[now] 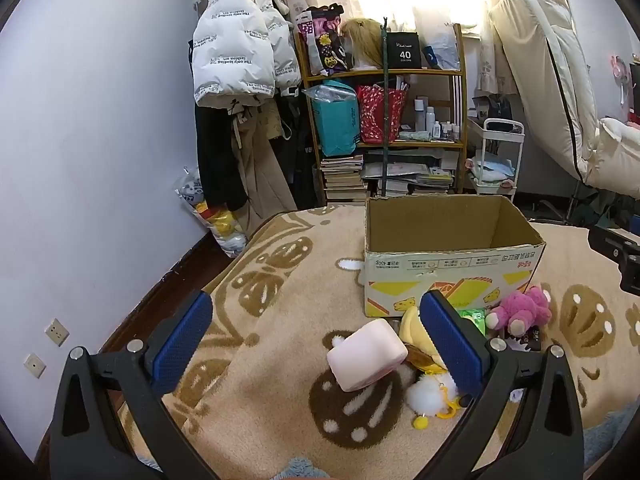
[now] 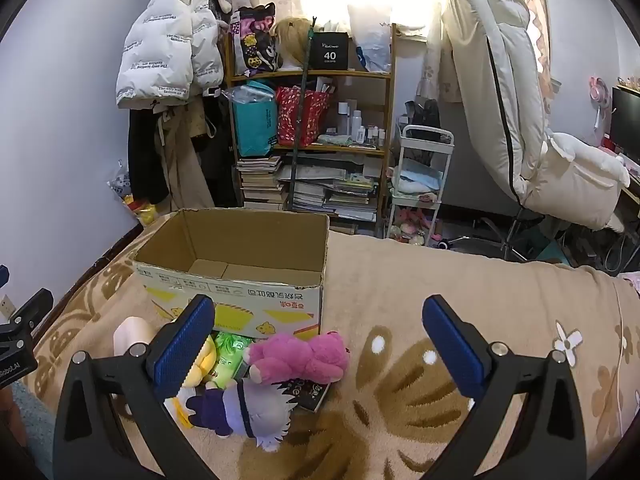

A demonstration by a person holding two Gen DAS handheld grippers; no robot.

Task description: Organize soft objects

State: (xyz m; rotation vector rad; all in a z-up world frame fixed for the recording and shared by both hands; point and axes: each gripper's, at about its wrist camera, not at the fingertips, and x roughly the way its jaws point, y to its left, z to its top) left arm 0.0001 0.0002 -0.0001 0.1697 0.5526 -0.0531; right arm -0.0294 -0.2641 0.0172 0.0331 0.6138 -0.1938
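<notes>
Nearest the left wrist camera, the left gripper (image 1: 316,344) hangs over the bed with its blue-padded jaws spread wide and nothing between them. Just beyond, a pink cushion block (image 1: 366,356) lies tilted on the beige patterned blanket (image 1: 280,280). To its right, partly hidden by the right-hand finger, lie a yellow plush (image 1: 412,326) and a white pom-pom (image 1: 430,398) with a yellow keychain. A pink plush bear (image 1: 520,310) rests close against the front wall of the open cardboard box (image 1: 452,276), which stands empty on the blanket. Behind it are a wooden shelf (image 1: 384,76) of bags and books and a white puffer jacket (image 1: 236,52).

In the right wrist view, the right gripper (image 2: 318,344) is likewise fully open and holds nothing. Between its fingers the pink plush bear lies on its side beside a green packet (image 2: 228,350). A purple-and-grey doll (image 2: 244,408) lies in front of them, just before the box. A reclined white chair (image 2: 520,128) stands at the right.
</notes>
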